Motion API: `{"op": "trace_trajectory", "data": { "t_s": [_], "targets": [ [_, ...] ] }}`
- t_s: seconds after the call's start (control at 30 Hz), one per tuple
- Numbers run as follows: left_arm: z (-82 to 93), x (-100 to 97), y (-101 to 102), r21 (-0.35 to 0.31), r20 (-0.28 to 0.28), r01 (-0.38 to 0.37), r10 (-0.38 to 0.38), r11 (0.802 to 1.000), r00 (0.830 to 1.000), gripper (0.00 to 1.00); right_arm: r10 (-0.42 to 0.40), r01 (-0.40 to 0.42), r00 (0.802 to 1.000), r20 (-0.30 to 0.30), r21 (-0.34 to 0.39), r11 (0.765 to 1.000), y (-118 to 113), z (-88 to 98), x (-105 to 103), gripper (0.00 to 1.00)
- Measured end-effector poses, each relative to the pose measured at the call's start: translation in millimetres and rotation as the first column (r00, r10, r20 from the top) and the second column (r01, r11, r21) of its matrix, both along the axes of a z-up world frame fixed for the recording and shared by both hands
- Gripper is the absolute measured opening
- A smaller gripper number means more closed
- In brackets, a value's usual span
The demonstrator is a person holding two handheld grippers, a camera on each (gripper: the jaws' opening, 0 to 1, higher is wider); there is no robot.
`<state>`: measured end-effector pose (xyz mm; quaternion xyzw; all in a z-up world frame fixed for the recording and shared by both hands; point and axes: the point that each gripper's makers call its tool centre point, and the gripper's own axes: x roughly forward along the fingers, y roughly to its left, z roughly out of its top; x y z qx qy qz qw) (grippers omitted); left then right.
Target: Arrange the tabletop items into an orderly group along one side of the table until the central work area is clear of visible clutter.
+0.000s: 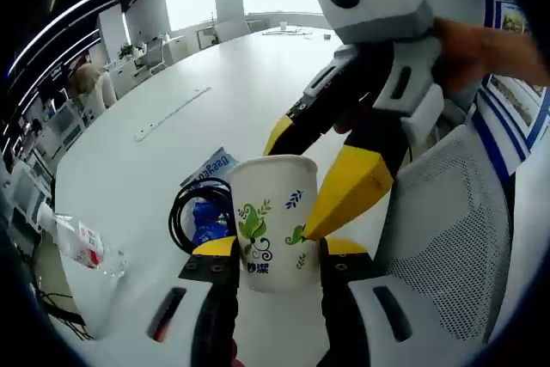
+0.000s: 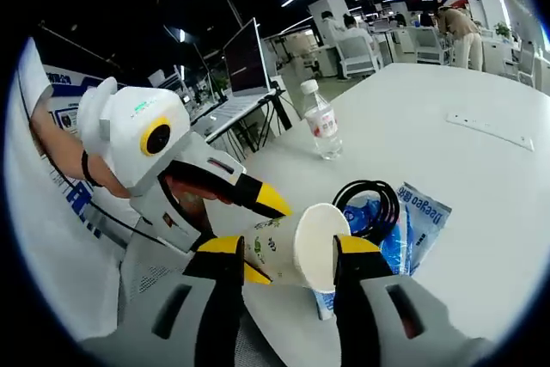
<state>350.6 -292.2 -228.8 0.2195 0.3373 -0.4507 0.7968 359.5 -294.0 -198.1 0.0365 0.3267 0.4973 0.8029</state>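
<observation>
1. Between the left gripper's (image 1: 268, 251) own yellow-tipped fingers (image 1: 216, 247), in the left gripper view, stands a paper cup (image 1: 273, 221), upright, its lower body flanked on both sides. The fingers sit narrow about it and look to be touching its wall, so I judge the left gripper holds the cup.
2. Beyond the cup on the far side, the right gripper (image 1: 331, 174) comes in from the right, one yellow finger against the cup's right wall and the other showing behind the rim. A black cable coil (image 1: 199, 208) and a blue packet (image 1: 206, 178) lie just left of the cup, a bottle (image 1: 82, 245) well off to the left on the table (image 1: 198, 75).
3. Between the right gripper's (image 2: 290, 251) fingers (image 2: 357, 247), in the right gripper view, the same cup (image 2: 296, 247) appears tipped by the camera's roll, mouth toward the right finger. These fingers sit narrow too, close on the cup, though I cannot tell whether they press it. The left gripper (image 2: 258, 199) reaches in from the left.
4. Just past the right finger lie the coil (image 2: 369, 204) and packet (image 2: 412, 221); the bottle (image 2: 321, 122) stands farther off.
5. My judgement: the step in hand is moving the cup, possibly a hand-over. Next, one gripper must let go, and the cup should be set down with the others at the side.
</observation>
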Motion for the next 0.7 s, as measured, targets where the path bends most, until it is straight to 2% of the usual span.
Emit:
{"op": "trace_trajectory", "data": {
  "t_s": [0.53, 0.7],
  "targets": [
    [-0.9, -4.6, -7.1, 0.034, 0.021, 0.085, -0.085, 0.996, 0.996, 0.36, 0.003, 0.0, 0.999, -0.05, 0.063, 0.998, 7.9, 2.3, -7.4, 0.09],
    [-1.9, -6.3, -7.1, 0.035, 0.02, 0.089, -0.089, 0.995, 0.996, 0.36, -0.002, 0.009, 0.997, -0.074, 0.091, 0.996, 10.4, 4.8, -10.8, 0.05]
  ]
}}
